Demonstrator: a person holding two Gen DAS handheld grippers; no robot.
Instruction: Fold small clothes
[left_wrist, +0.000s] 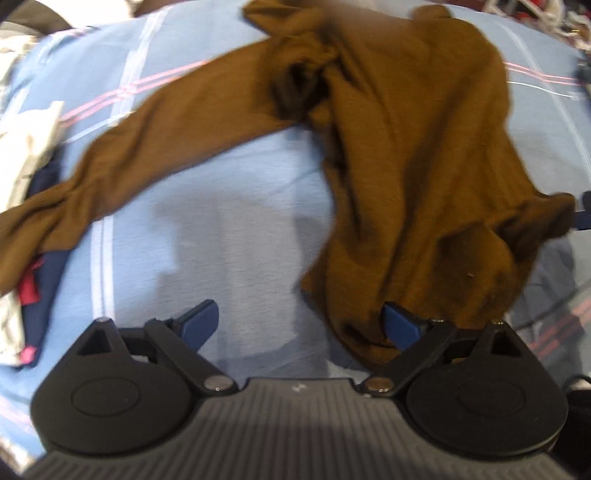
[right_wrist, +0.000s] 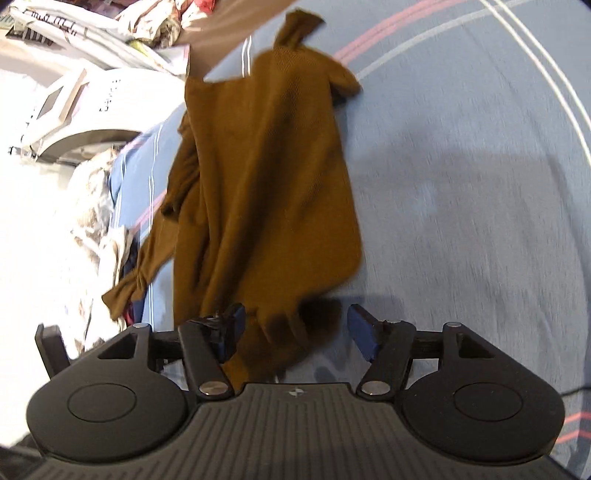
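A brown long-sleeved garment (left_wrist: 413, 147) lies rumpled on a blue sheet (left_wrist: 229, 229) with pink and white stripes. One sleeve (left_wrist: 110, 166) stretches out to the left. My left gripper (left_wrist: 299, 325) is open just above the sheet. Its right finger (left_wrist: 400, 325) rests against the garment's near edge, and its left finger (left_wrist: 199, 321) is over bare sheet. In the right wrist view the same garment (right_wrist: 266, 184) runs away from me. My right gripper (right_wrist: 295, 328) is open, with the garment's near end lying loose between its fingers, closer to the left one.
A pile of pale printed and navy clothes (left_wrist: 29, 192) sits at the sheet's left edge, also visible as a pile (right_wrist: 99, 229) in the right wrist view. Beyond the bed edge are a white box (right_wrist: 92, 107) and clutter. Bare sheet (right_wrist: 461, 206) lies right of the garment.
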